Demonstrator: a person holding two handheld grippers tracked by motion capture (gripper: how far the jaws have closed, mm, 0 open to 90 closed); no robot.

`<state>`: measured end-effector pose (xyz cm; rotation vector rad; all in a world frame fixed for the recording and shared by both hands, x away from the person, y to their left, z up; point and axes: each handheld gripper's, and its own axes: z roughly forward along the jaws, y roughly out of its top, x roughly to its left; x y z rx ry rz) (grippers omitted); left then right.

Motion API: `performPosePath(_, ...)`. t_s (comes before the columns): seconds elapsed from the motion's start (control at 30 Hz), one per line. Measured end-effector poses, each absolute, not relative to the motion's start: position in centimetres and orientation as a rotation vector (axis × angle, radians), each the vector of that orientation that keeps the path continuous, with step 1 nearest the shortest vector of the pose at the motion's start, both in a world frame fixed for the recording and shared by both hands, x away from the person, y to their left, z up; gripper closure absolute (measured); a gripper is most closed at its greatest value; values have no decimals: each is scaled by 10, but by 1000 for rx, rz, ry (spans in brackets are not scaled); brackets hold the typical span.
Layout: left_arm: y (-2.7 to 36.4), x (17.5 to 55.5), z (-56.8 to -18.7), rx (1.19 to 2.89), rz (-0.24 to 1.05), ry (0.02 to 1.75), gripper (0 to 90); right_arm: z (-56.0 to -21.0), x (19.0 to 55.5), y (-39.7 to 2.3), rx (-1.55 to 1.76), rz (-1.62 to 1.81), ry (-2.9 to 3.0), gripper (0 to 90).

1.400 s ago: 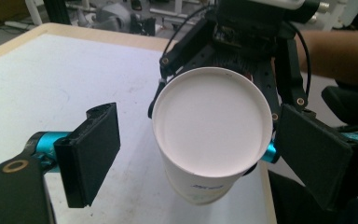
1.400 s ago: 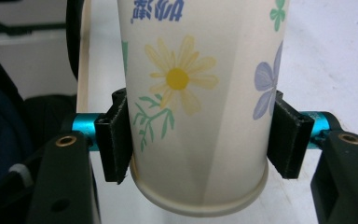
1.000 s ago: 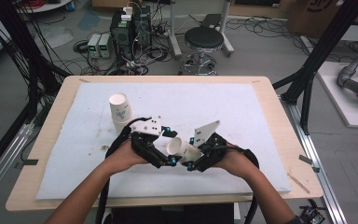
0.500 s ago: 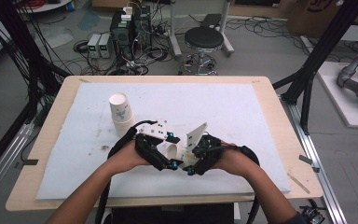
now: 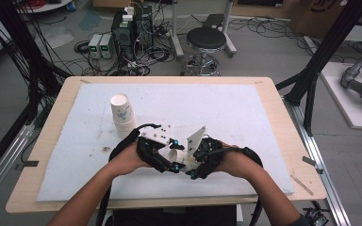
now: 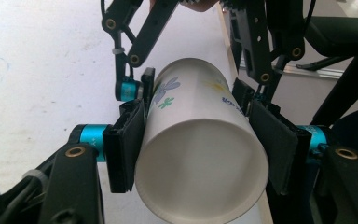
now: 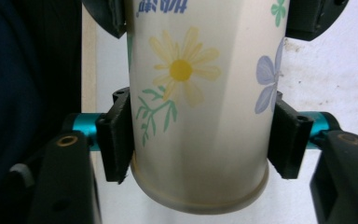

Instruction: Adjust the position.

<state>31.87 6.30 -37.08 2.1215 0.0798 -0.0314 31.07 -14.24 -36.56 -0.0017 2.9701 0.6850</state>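
Note:
A white paper cup with printed flowers lies on its side just above the table's front middle, held between both grippers. My left gripper is shut on the cup near its wide end; the left gripper has a pad on each side of the wall. My right gripper is shut on the same cup near its narrow base, and the right gripper presses the cup from both sides. The two grippers face each other, almost touching.
A stack of paper cups stands upside down behind and left of the hands. The white mat covers the wooden table. Black frame posts rise at the right; a stool and cables lie beyond the far edge.
Both hands have drifted slightly toward the table's front edge with the cup. The right gripper has drawn in closer to the left one.

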Motion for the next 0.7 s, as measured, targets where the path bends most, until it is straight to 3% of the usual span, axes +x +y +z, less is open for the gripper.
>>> performPosePath(0.03, 66, 319, -370, 2097, -29, 91, 375, -365, 311, -145, 21, 727, 2934, 216)
performPosePath(0.07, 66, 319, -370, 2097, -29, 91, 376, -365, 312, -147, 40, 753, 2920, 187)
performPosePath(0.3, 84, 315, -372, 1920, -38, 150, 375, -365, 311, -178, 184, 1051, 2866, 187)
performPosePath(0.7, 99, 314, -379, 1815, 1, 207, 373, -378, 303, -212, 336, 1448, 2655, 187)
